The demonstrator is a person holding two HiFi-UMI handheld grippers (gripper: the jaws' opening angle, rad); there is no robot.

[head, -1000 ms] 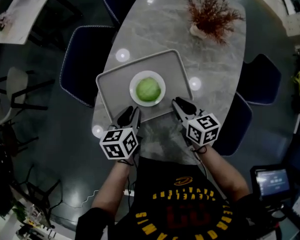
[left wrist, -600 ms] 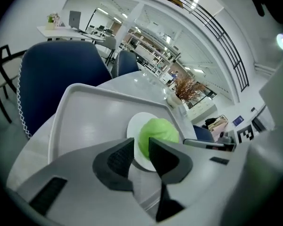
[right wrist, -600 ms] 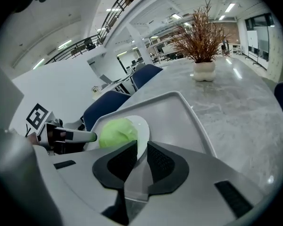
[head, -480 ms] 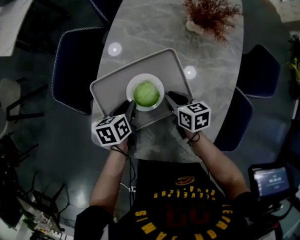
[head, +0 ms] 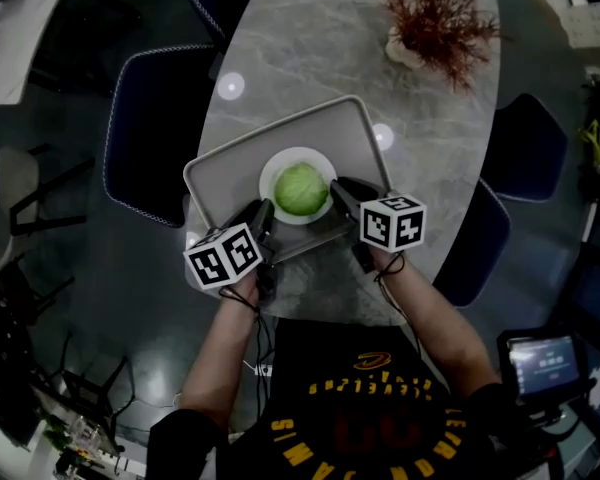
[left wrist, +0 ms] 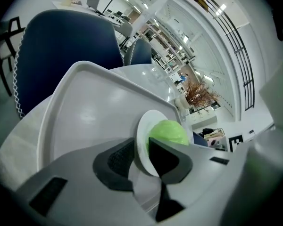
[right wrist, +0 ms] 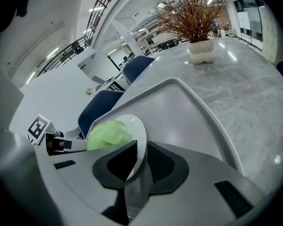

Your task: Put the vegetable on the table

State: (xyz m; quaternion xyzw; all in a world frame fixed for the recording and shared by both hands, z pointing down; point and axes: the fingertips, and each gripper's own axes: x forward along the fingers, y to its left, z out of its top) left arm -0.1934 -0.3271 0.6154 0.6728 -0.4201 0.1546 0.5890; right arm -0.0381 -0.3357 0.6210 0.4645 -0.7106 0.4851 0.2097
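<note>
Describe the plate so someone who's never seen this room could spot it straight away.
Find the oval marble table, then the grey tray at its near end. The plate sits in that tray: round, white, the only dish there, with a green vegetable on it.

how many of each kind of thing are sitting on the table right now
tray: 1
plate: 1
green vegetable: 1
potted plant: 1
total on the table: 4
</note>
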